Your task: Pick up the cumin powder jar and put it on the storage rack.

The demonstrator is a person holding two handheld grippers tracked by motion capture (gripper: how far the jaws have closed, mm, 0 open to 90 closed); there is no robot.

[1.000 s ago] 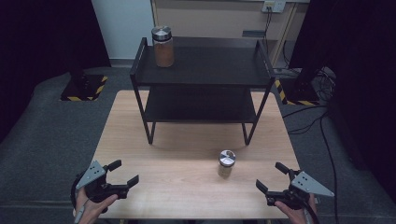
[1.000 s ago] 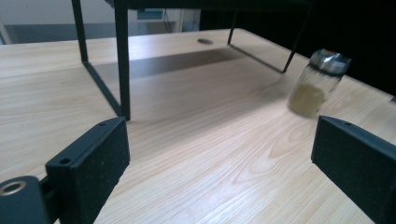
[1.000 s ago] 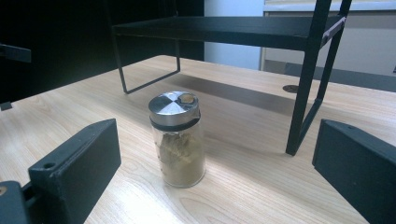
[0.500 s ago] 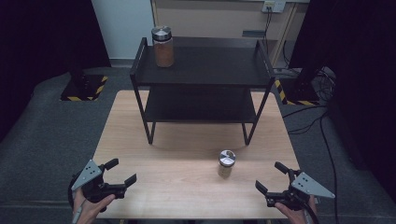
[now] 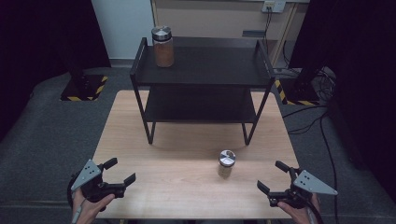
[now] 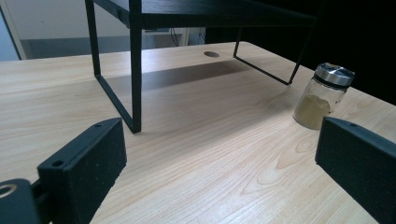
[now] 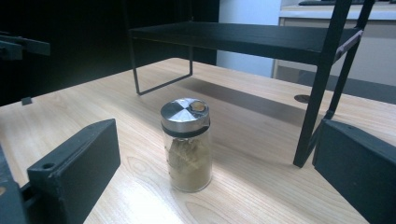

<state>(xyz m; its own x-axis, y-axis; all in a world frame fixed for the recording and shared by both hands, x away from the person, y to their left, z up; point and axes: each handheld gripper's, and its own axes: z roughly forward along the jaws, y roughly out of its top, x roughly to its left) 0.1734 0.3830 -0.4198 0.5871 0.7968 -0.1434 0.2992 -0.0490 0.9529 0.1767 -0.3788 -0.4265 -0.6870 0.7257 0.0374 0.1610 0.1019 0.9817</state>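
Pale wooden table [image 5: 140,140] carries a small unlabelled spice jar [image 5: 226,164] with a steel lid, upright in front of the black shelf rack [image 5: 203,74]. Another jar [image 5: 162,46] tops the rack. Left gripper [image 5: 117,171] and right gripper [image 5: 272,176] rest spread apart, grasping nothing.

left: our left hand [image 5: 86,205] grips the black two-jaw left gripper with grey three-cornered plate [image 5: 120,171], low at the near left, jaws spread wide, nothing between them | right: our right hand [image 5: 299,211] grips the matching black right gripper [image 5: 272,176], near right, jaws likewise spread wide, angled inward, holding nothing
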